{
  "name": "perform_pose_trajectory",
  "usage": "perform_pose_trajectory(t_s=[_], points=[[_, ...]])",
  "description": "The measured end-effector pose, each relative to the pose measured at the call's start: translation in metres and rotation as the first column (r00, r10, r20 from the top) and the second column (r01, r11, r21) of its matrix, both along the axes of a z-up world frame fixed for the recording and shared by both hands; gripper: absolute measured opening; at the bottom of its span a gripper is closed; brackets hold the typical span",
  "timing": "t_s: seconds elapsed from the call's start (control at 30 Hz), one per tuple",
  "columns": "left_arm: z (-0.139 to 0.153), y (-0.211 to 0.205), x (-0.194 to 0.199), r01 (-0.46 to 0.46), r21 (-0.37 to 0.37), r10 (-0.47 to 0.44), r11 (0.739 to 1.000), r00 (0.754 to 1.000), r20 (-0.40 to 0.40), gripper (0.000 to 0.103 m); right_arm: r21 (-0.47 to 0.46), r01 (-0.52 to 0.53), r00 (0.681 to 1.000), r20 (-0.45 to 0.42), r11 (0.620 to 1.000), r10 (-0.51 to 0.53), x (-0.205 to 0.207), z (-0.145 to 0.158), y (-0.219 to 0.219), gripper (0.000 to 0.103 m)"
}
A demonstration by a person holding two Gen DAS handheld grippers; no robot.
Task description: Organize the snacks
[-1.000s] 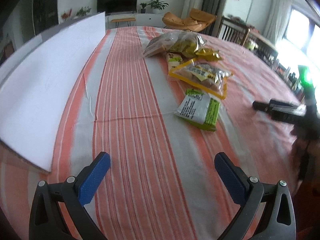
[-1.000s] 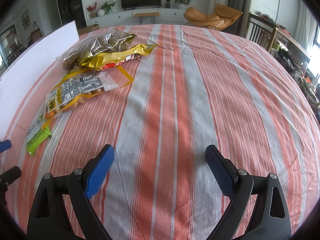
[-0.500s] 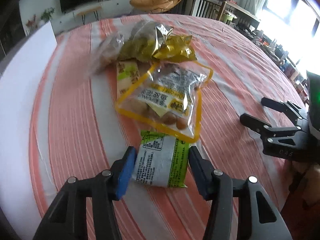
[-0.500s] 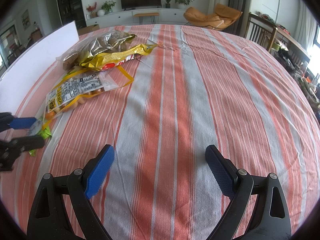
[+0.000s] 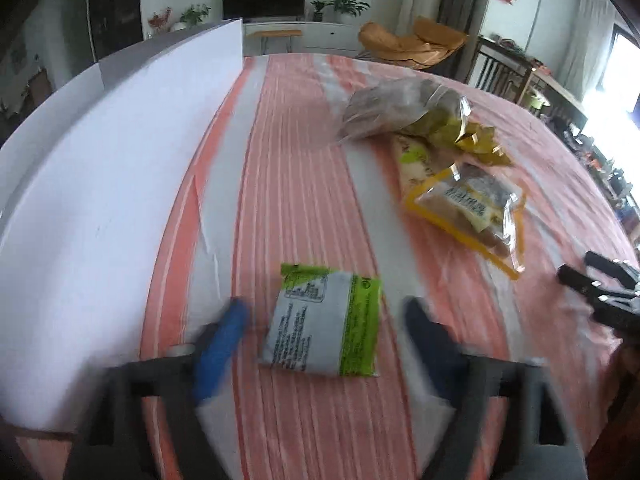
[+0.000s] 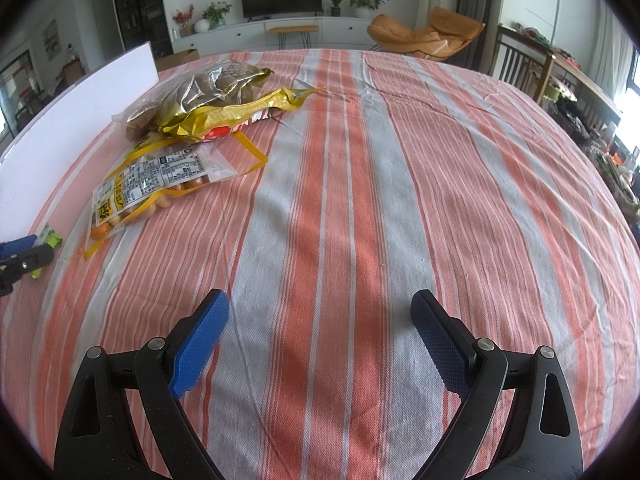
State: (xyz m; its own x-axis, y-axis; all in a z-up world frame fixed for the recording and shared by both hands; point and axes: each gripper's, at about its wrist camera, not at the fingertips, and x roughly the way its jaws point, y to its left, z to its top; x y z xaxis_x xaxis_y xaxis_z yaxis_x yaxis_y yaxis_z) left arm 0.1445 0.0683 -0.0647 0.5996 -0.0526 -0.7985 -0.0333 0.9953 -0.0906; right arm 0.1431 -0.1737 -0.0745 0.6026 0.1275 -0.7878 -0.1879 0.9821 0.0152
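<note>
My left wrist view sits low over the striped orange-and-grey cloth table (image 5: 304, 184), facing down its length toward the far wall; it is motion-blurred. White foam board (image 5: 100, 200) runs along its left edge; green-and-white snack packet (image 5: 324, 320) lies close below the lens.

My right wrist view looks the same way from further right, low and sharp, over bare cloth (image 6: 360, 200).

Both views share the clear yellow-edged snack pouch (image 5: 472, 212) (image 6: 160, 184), the crumpled gold foil bag (image 5: 404, 112) (image 6: 216, 100) and the board (image 6: 80, 104). Each sees the other's black tongs at its edge: (image 5: 600, 292), (image 6: 24, 256).
</note>
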Motion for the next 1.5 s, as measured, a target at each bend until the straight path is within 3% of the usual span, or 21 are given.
perform_pose_trajectory(t_s=[0.03,0.17,0.2,0.3,0.33,0.37,0.43,0.5,0.57,0.7,0.83,1.07,1.5], points=[[-0.002,-0.003,-0.004,0.005,0.020,-0.006,1.000,1.000,0.030,0.089,0.000,0.000,1.000,0.000,1.000,0.000,0.000,0.000,0.000,0.095],[-0.006,-0.011,-0.002,0.023,0.088,-0.024,0.996,1.000,0.007,0.096,0.000,0.000,1.000,-0.001,1.000,0.000,0.000,0.000,0.000,0.095],[-0.008,-0.012,-0.002,0.029,0.085,-0.028,0.996,1.000,-0.003,0.101,0.000,0.000,1.000,0.000,1.000,0.000,0.000,0.000,0.000,0.095],[-0.009,-0.007,-0.001,0.024,0.069,-0.024,0.997,1.000,-0.010,0.102,0.014,0.018,0.999,-0.050,1.000,-0.017,0.007,0.003,0.001,0.095],[-0.009,-0.006,-0.001,0.024,0.072,-0.023,0.997,1.000,-0.010,0.103,0.057,0.032,0.996,-0.080,0.998,-0.027,0.013,0.005,0.001,0.095],[-0.009,-0.005,-0.001,0.022,0.071,-0.021,0.997,1.000,-0.010,0.103,0.176,0.055,0.991,-0.127,0.983,-0.032,0.020,0.012,0.000,0.095],[-0.008,-0.006,-0.001,0.022,0.072,-0.021,0.997,1.000,-0.010,0.103,0.396,0.137,0.976,-0.213,0.908,-0.054,0.037,0.022,0.004,0.094],[-0.008,-0.007,-0.002,0.022,0.071,-0.021,0.997,1.000,-0.010,0.103,0.458,0.210,0.958,-0.271,0.864,-0.089,0.054,0.028,0.017,0.094],[-0.008,-0.007,-0.002,0.021,0.072,-0.020,0.997,1.000,-0.010,0.103,0.443,0.278,0.938,-0.318,0.853,-0.140,0.075,0.032,0.039,0.094],[-0.008,-0.008,-0.001,0.021,0.072,-0.020,0.997,1.000,-0.009,0.103,0.291,0.301,0.928,-0.307,0.908,-0.210,0.100,0.036,0.085,0.094],[-0.008,-0.008,-0.001,0.021,0.072,-0.020,0.997,1.000,-0.010,0.103,0.190,0.306,0.919,-0.314,0.933,-0.238,0.101,0.030,0.108,0.094],[-0.008,-0.007,-0.001,0.020,0.072,-0.020,0.997,1.000,-0.010,0.103,0.038,0.158,0.961,-0.235,0.987,-0.145,0.082,0.024,0.112,0.094],[-0.009,-0.008,0.001,0.021,0.072,-0.020,0.997,1.000,-0.010,0.103,0.053,-0.081,0.995,-0.052,0.995,0.084,0.014,0.024,0.058,0.093]])
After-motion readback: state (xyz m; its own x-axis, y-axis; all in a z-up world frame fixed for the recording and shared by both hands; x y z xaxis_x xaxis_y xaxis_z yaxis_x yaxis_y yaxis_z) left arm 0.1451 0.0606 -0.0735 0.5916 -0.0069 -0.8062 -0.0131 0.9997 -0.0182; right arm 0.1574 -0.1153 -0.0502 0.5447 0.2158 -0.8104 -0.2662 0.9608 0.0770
